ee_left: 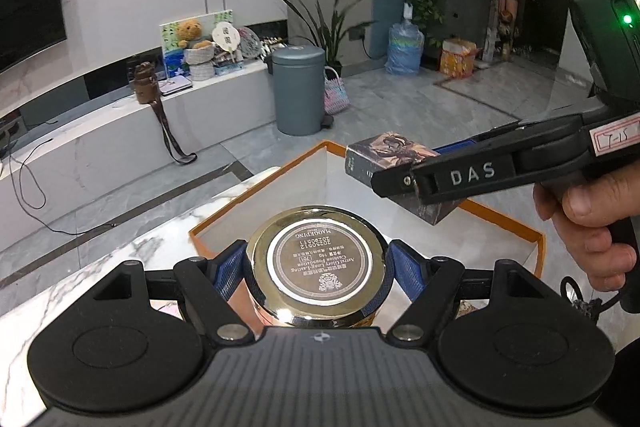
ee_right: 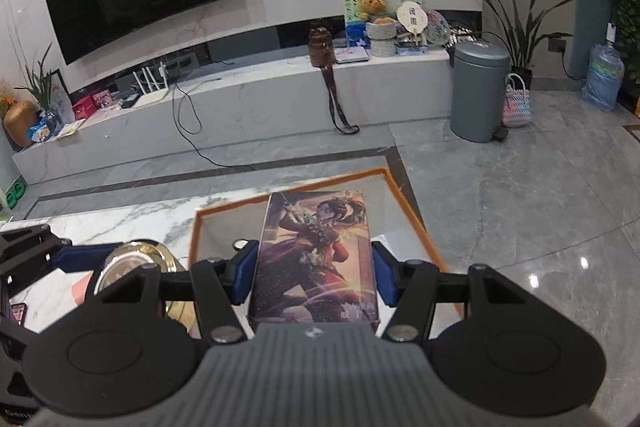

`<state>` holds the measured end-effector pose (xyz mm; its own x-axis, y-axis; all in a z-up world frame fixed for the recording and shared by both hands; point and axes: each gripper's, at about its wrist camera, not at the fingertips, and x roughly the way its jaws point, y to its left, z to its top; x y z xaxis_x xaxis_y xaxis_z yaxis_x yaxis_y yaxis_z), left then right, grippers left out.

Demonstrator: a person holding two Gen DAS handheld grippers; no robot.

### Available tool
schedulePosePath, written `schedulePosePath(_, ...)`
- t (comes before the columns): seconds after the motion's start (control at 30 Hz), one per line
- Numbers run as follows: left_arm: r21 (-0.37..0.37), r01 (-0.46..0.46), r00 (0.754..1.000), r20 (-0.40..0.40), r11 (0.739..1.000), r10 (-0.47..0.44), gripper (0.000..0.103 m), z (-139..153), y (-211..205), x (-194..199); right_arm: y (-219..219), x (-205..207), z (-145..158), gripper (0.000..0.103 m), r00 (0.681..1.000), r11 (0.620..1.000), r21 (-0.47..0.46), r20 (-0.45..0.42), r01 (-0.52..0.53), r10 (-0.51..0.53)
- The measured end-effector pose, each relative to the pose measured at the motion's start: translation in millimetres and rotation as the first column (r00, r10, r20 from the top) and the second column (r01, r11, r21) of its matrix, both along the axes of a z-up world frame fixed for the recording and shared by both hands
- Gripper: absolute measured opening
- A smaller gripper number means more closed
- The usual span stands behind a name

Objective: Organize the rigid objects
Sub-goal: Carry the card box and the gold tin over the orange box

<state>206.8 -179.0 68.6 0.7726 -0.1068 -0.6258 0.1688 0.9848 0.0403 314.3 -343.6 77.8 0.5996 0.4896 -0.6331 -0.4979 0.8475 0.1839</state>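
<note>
l gripper [ee_left: 318, 267] clamping round gold cushion foundation compact [ee_left: 318, 263] btwn blue pads, hanging over near edge of orange-rimmed box [ee_left: 538, 247] on marble table [ee_left: 120, 259]. r gripper [ee_right: 314, 269] pinching illustrated card box [ee_right: 316, 259] by its sides, hovering above same box.

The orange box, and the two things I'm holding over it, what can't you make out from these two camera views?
- Orange box floor: left wrist view, covered by the gold compact; right wrist view, covered by the illustrated box.
- Compact's underside and body: hidden by the left gripper.
- Compact in the right wrist view: mostly behind the right gripper.
- Illustrated box's side text: left wrist view, too small.
</note>
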Motion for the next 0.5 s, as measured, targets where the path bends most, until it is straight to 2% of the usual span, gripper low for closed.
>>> schedulePosePath(0.33, 0.149, 0.074, 0.994, -0.096, 0.986, -0.060, 0.088, -31.4, -31.4, 36.5, 8.2, 23.3, -32.6, 0.058, 0.996, 0.990, -0.142, -0.085, 0.001, -0.013)
schedulePosePath(0.5, 0.197, 0.108, 0.987, -0.138, 0.974, -0.081, 0.088, -49.0, -43.2, 44.4, 5.0, 35.9, -52.9, 0.058, 0.991, 0.980, -0.201, -0.133, 0.005, -0.032)
